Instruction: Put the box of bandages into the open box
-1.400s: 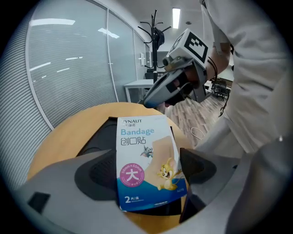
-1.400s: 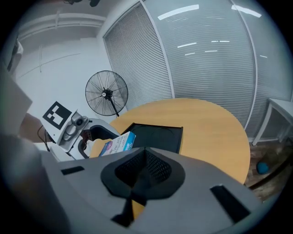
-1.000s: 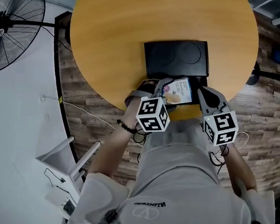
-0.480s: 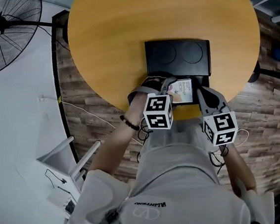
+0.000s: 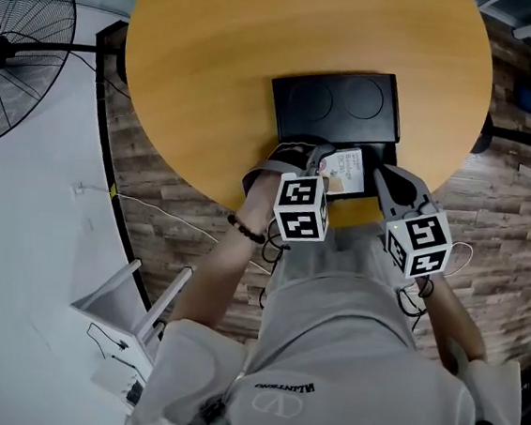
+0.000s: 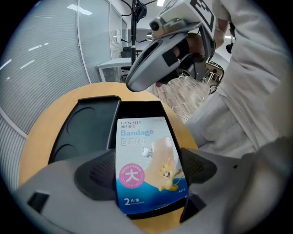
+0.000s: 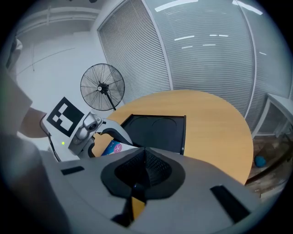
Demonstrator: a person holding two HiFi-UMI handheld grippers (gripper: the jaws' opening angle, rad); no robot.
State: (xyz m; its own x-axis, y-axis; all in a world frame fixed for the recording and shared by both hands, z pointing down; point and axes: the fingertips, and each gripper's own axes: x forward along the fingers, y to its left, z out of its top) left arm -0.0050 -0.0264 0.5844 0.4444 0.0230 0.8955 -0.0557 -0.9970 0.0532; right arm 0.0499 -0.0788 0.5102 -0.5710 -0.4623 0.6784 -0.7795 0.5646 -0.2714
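My left gripper [image 5: 322, 166] is shut on the box of bandages [image 5: 347, 173], a white and blue carton printed "Bandage" [image 6: 149, 160]. The carton hangs over the near part of the open black box [image 5: 336, 110], just above its dark open compartment [image 6: 139, 109]. That box's lid [image 6: 82, 128], with two round hollows, lies flat beside the compartment. Both jaw pads of the left gripper [image 6: 149, 167] press the carton's sides. My right gripper [image 5: 385, 182] sits to the right of the carton at the box's near right corner, shut with nothing in it [image 7: 144, 171].
The box rests on a round wooden table [image 5: 214, 69], close to its near edge. A standing fan [image 5: 19, 40] is off to the left on the floor. White furniture [image 5: 127, 315] stands at the lower left beside the person.
My left gripper has shifted a little to the right and forward with the bandage box, further over the black box. The right gripper has barely moved.
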